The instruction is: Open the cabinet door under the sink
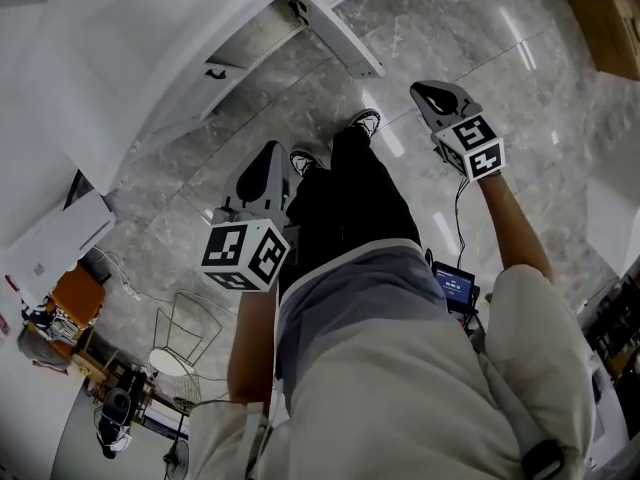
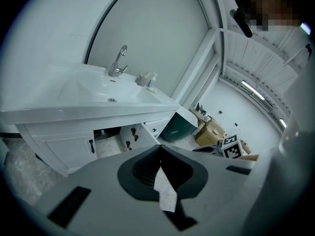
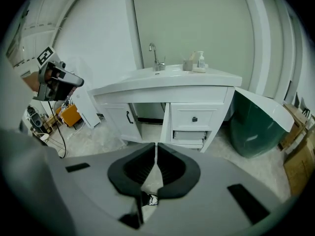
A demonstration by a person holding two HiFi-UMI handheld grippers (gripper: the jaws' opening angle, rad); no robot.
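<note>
Both grippers, the left gripper (image 2: pixel 160 150) and the right gripper (image 3: pixel 155 147), have jaws pressed together on nothing. At twelve o'clock from the right one stands the sink (image 3: pixel 167 75) over its cabinet (image 3: pixel 147 98): one closed door (image 3: pixel 123 119), one open door (image 3: pixel 166 124), one drawer (image 3: pixel 194 118).

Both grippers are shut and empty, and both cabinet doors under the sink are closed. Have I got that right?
Not quite: the middle door under the sink stands open, and only the left door is closed. The right gripper view shows it. The left gripper and right gripper are indeed shut and empty.
</note>
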